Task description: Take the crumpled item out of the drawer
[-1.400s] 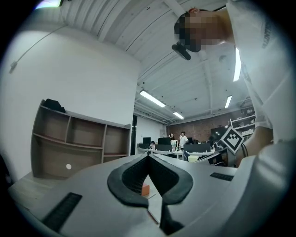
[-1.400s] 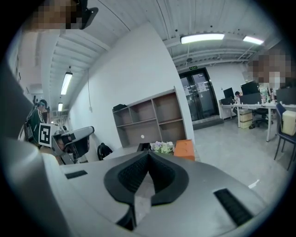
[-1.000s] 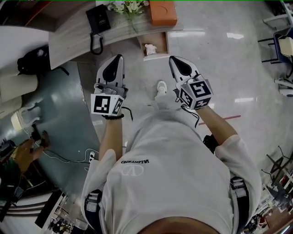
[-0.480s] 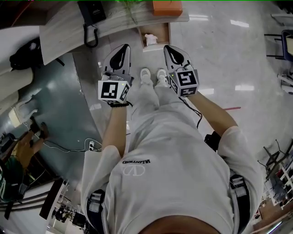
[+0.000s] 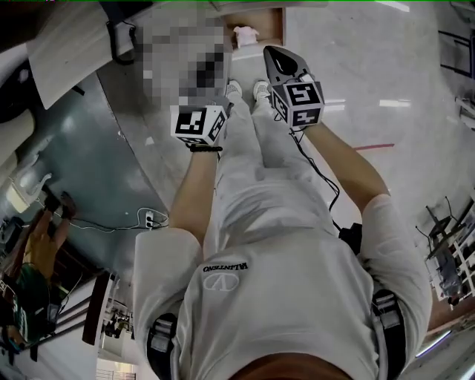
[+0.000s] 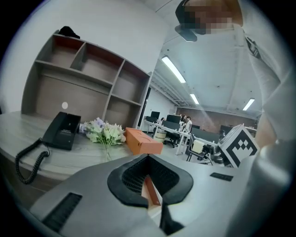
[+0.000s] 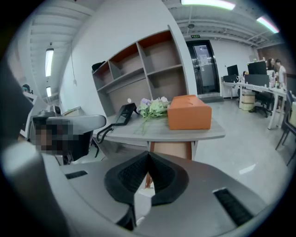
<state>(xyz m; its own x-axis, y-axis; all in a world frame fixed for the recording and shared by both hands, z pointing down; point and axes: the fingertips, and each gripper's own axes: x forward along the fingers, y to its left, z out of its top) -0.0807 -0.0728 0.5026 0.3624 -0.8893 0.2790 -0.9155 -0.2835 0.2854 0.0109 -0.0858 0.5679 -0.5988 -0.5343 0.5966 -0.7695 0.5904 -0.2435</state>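
Your left gripper (image 6: 148,158) and right gripper (image 7: 148,155) are both clenched, nothing between the jaws. White crumpled item (image 5: 244,35) sits in the open light-wood drawer (image 5: 267,26) under the grey desk (image 7: 185,133), just beyond the right gripper's tips, untouched.

You are holding two grippers: one left gripper (image 6: 148,156) and one right gripper (image 5: 269,50). The surface (image 6: 83,153) is carrying one telephone (image 6: 60,131), one bunch of flowers (image 6: 104,132) and one orange box (image 6: 143,141). One shelf unit (image 6: 88,78) is standing behind it. One drawer (image 5: 264,22) is holding one crumpled item (image 5: 243,35), and two white shoes (image 5: 260,89) are showing on the floor (image 5: 386,82).
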